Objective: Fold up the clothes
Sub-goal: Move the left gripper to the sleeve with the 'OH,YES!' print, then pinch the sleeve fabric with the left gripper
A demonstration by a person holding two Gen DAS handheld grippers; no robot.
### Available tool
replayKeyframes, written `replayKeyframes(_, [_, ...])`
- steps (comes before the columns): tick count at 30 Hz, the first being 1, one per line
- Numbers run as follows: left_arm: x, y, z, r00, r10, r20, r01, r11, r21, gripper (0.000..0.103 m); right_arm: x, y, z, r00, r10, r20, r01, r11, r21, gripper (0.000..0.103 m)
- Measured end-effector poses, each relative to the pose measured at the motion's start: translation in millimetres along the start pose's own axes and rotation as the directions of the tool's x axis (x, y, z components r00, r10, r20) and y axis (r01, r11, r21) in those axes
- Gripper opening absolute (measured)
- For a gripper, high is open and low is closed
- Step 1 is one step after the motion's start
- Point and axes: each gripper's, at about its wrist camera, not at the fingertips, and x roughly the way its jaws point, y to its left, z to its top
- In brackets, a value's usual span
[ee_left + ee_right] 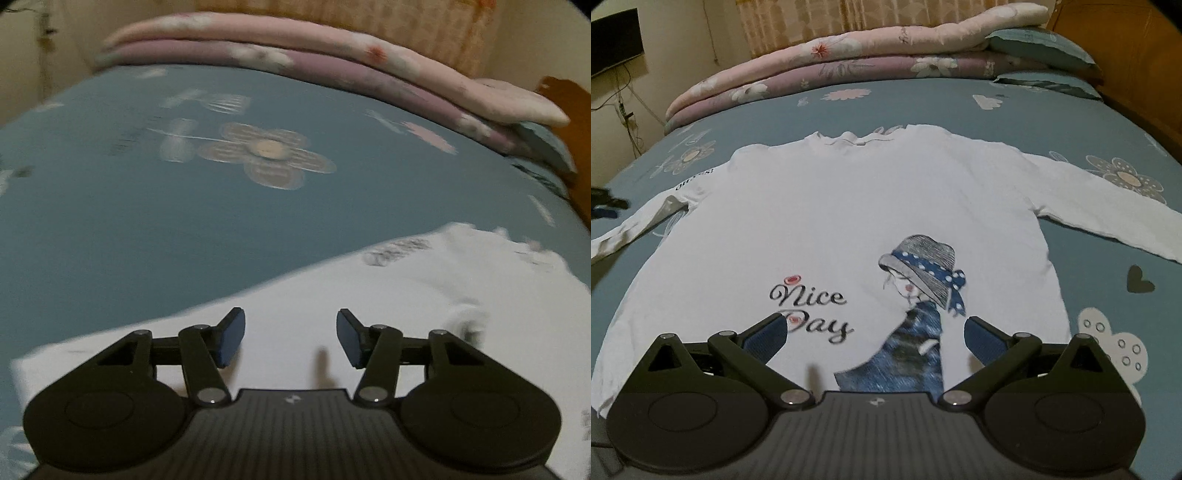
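- Nearest the right wrist camera, the right gripper [875,332] hangs over the lower front of the white long-sleeved shirt [849,206], its blue-padded fingers spread wide and holding nothing.
- That shirt lies flat, print side up, on the blue flowered bedsheet [1071,122], both sleeves stretched out to the sides; "Nice Day" and a girl in a hat show on its front.
- Over white cloth, the left gripper [290,338] hovers with its fingers apart and empty; the blur suggests this is the shirt's sleeve.
- Folded pink and purple quilts [827,70] are stacked along the far edge of the bed.
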Motion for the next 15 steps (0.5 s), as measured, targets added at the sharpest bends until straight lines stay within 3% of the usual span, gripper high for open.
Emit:
replayKeyframes(3, [-10,40,-5,0.997,0.077,0.012,-0.077,0.996,-0.038,0.054,4,7,4,1.0,0.004,0.0,-0.004,1.0,-0.009,0.103])
replayKeyframes(8, [-19,92,-18,0.989,0.147,0.018,-0.145,0.984,-0.103,0.054,9,18,10,1.0,0.014,0.009,-0.014,1.0,-0.008,0.103])
replayKeyframes(15, [-15,112,-30,0.983,0.186,0.005,-0.184,0.975,-0.125,0.055,12,33,16,1.0,0.012,0.007,-0.011,0.999,-0.037,0.103])
